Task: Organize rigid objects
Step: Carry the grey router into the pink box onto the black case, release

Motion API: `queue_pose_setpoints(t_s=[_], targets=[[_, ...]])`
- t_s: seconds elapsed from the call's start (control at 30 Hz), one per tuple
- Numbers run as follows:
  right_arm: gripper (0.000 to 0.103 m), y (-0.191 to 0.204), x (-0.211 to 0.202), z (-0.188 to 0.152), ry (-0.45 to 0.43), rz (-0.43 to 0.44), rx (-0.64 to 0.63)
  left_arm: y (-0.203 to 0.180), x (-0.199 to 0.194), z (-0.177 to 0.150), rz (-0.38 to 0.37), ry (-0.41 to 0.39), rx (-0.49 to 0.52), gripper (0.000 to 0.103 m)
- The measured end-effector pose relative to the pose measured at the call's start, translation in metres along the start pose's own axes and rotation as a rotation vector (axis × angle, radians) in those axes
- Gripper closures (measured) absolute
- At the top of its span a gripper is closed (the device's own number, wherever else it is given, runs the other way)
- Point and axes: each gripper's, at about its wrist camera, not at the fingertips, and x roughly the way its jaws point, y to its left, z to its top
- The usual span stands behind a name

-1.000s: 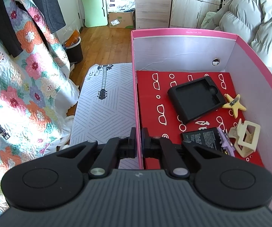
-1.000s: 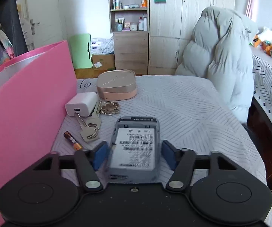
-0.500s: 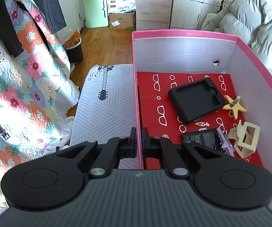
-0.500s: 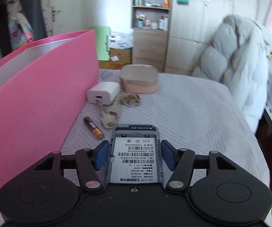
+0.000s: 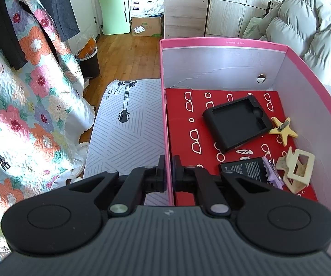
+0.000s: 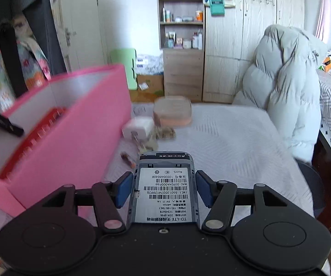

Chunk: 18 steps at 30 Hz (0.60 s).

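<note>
My left gripper (image 5: 169,172) is shut on the left wall of the pink box (image 5: 165,105). Inside on the red lining lie a black case (image 5: 236,122), a yellow star clip (image 5: 283,130), a black battery (image 5: 246,169), a purple clip (image 5: 273,177) and a cream claw clip (image 5: 297,169). My right gripper (image 6: 164,188) is shut on a grey Wi-Fi router (image 6: 164,191) with a barcode label, held above the bed to the right of the pink box (image 6: 73,142). The view is motion-blurred.
On the bed beyond the router lie a white charger (image 6: 138,127), keys (image 6: 149,141), a small battery (image 6: 127,158) and a rose-gold case (image 6: 172,112). A grey puffy jacket (image 6: 282,85) sits at the right. A floral quilt (image 5: 23,105) hangs left of the box.
My right gripper has risen with the router and now looks over the box's wall into it. The left gripper and box have stayed put.
</note>
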Motion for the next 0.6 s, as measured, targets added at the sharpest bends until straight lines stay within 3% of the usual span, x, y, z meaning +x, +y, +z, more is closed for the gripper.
queue_pose_setpoints(t_s=[0.1,0.27,0.37,0.6], targets=[[0.038,0.007,-0.017,0.019,-0.030,0.074,0.001,0.000,-0.001,0.000,0.003,-0.003,-0.007,0.099],[0.038,0.036,-0.043,0.055,-0.076,0.283,-0.075,-0.001,-0.002,-0.001,0.008,-0.014,0.002,0.100],[0.038,0.059,-0.030,0.071,-0.022,0.385,-0.136,0.000,-0.002,-0.001,0.006,-0.024,-0.004,0.100],[0.038,0.105,0.045,0.080,0.159,0.366,-0.244,0.002,-0.005,-0.003,0.002,-0.042,-0.011,0.100]])
